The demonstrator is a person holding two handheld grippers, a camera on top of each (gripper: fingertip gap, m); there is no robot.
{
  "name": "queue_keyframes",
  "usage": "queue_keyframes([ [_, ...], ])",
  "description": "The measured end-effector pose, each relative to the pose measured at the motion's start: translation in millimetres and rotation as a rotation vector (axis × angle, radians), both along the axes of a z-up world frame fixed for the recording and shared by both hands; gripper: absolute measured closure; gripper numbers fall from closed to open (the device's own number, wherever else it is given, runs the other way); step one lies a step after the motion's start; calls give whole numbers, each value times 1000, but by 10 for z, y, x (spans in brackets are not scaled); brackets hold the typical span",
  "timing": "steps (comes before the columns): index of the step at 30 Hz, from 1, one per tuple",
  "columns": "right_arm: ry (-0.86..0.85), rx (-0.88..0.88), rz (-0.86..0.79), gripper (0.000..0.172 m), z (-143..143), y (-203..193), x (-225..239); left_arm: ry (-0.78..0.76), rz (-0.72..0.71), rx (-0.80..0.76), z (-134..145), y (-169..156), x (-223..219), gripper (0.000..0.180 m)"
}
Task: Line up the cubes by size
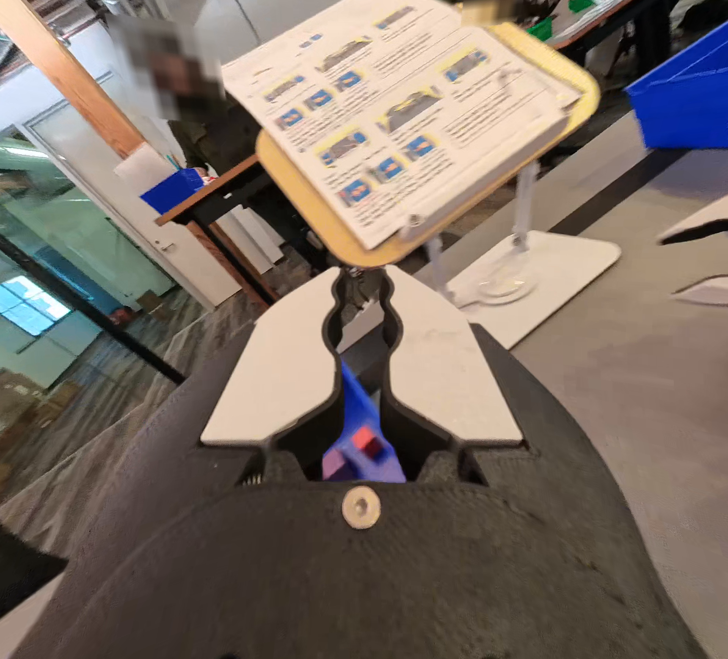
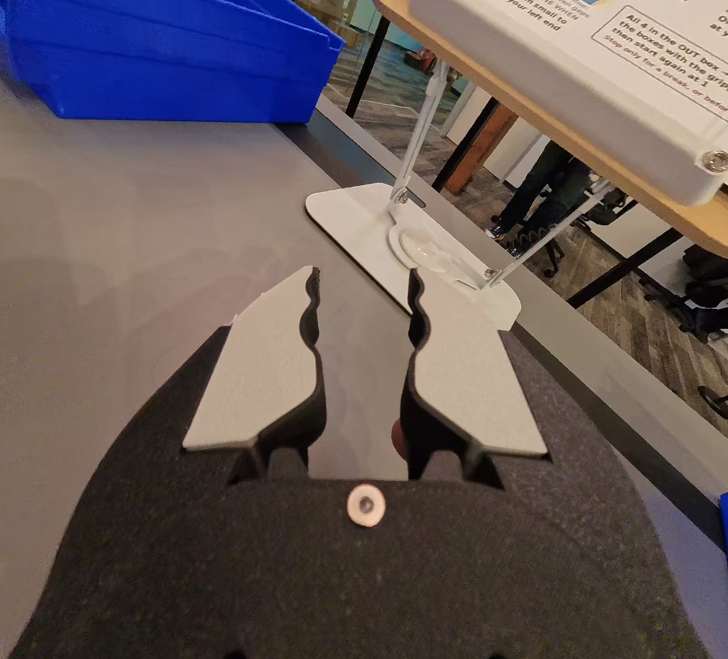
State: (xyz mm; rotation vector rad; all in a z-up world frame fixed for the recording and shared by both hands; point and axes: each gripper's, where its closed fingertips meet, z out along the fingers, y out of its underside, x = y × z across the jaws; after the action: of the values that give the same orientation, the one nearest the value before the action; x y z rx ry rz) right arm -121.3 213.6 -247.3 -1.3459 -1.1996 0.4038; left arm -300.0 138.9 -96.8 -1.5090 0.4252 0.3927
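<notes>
In the left wrist view, my left gripper [image 1: 362, 273] is raised and tilted, pointing at a sheet stand. Its fingers stand close together with a narrow gap, and nothing is between them. Through the gap near the finger bases I see part of a blue bin [image 1: 356, 396] below, with a small red cube [image 1: 367, 443] and a purple cube [image 1: 337, 463] in it. In the right wrist view, my right gripper [image 2: 362, 277] is open and empty above the grey table [image 2: 118, 226]. No cube shows in that view.
A wooden board with an instruction sheet [image 1: 394, 108] stands on a white base [image 1: 551, 266]; the base also shows ahead of the right gripper [image 2: 354, 214]. Stacked blue bins [image 2: 157, 49] sit at the table's far left. The table edge runs along the right.
</notes>
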Motion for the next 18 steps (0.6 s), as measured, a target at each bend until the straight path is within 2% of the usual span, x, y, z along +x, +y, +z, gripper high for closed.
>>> queue_keyframes([
  [2, -11, 5, 4, 129, -13, -7, -9, 53, 21, -60, 63, 11, -307, 163],
  [4, -12, 3, 6, 129, -15, -9, -11, 123, -27, -202, -46, 77, -488, 161],
  [8, -23, 4, 10, 129, -29, -15, -18, 311, -103, -467, -475, 235, -831, 147],
  [12, -30, 4, 14, 129, -37, -19, -24, 302, -236, -686, -917, 325, -987, 144],
  [18, -43, 8, 21, 129, -52, -31, -33, 420, -310, -888, -1418, 466, -1095, 143],
])
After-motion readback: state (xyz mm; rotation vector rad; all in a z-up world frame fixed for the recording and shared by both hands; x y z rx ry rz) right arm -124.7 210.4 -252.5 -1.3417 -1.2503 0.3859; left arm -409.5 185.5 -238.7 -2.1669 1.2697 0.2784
